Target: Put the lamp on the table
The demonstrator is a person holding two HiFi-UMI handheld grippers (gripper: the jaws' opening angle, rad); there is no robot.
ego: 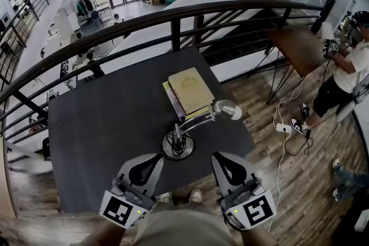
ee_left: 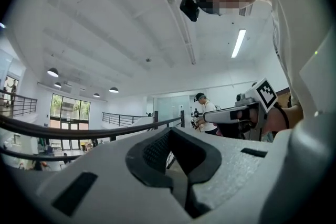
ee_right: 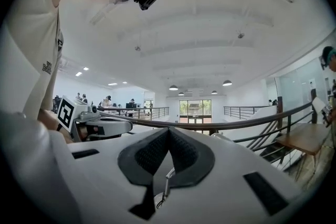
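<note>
Left gripper (ego: 157, 157) and right gripper (ego: 219, 156) are held closed, nothing between the jaws. At twelve o'clock, just beyond them, the lamp (ego: 196, 123) stands on the table (ego: 98, 129). A heavy base and stiff, slippery stem are judged; the stem is best taken low.

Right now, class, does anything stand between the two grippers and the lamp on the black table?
Nothing visible does. The lamp stands on the table just ahead of the left gripper and the right gripper, with only bare tabletop between. The book lies beyond the lamp's base, out of the way.
</note>
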